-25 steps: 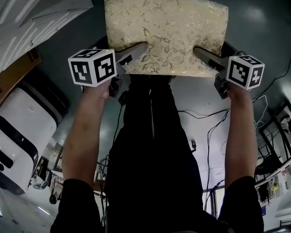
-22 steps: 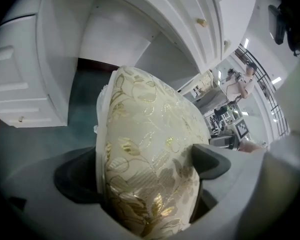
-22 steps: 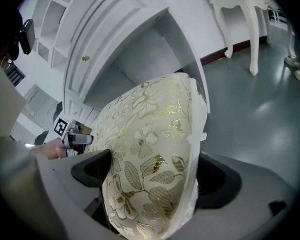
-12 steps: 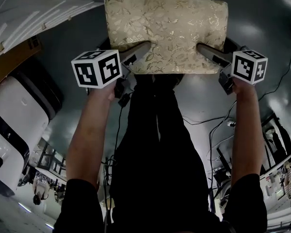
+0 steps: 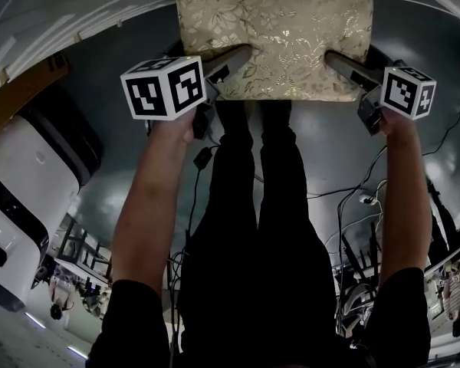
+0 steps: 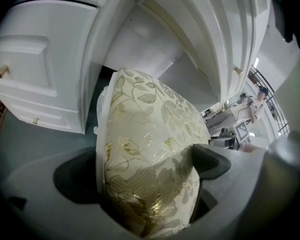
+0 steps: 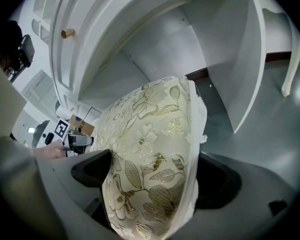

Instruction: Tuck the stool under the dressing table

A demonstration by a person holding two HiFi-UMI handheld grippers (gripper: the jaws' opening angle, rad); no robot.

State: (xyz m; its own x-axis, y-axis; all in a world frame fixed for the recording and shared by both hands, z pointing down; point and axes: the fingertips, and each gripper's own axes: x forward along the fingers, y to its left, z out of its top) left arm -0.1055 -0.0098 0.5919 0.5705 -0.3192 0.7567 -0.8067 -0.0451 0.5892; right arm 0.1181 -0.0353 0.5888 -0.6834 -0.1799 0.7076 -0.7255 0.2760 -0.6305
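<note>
Head view: a stool with a padded cream seat in gold floral brocade (image 5: 272, 33) is seen from above, just ahead of the person's legs in black trousers (image 5: 261, 228). The seat's near edge is gripped at both corners. The left gripper (image 5: 241, 54) is closed on the left corner of the stool and the right gripper (image 5: 336, 60) on the right corner, each with one grey jaw laid across the top of the fabric.

In the left gripper view the padded edge is pinched between the two dark jaws, one on the upper face and one on the underside, and the cushion fills the whole gap. The same hold is shown in the right gripper view, where the brocade bulges out between the jaws.

Beyond the stool a white dressing table (image 6: 45, 79) is seen, with panelled drawers and small brass knobs (image 6: 2, 71) to the stool's left. Its open kneehole lies straight ahead of the stool. The seat's far end is pointed into that recess, close under the table's front edge; how far it reaches in cannot be told.

Left of the stool a brown cardboard box (image 5: 23, 98) and a white and black appliance (image 5: 19, 205) are seen on the grey-green floor (image 5: 326, 152). Black cables (image 5: 353, 198) are trailed across the floor behind the stool.
</note>
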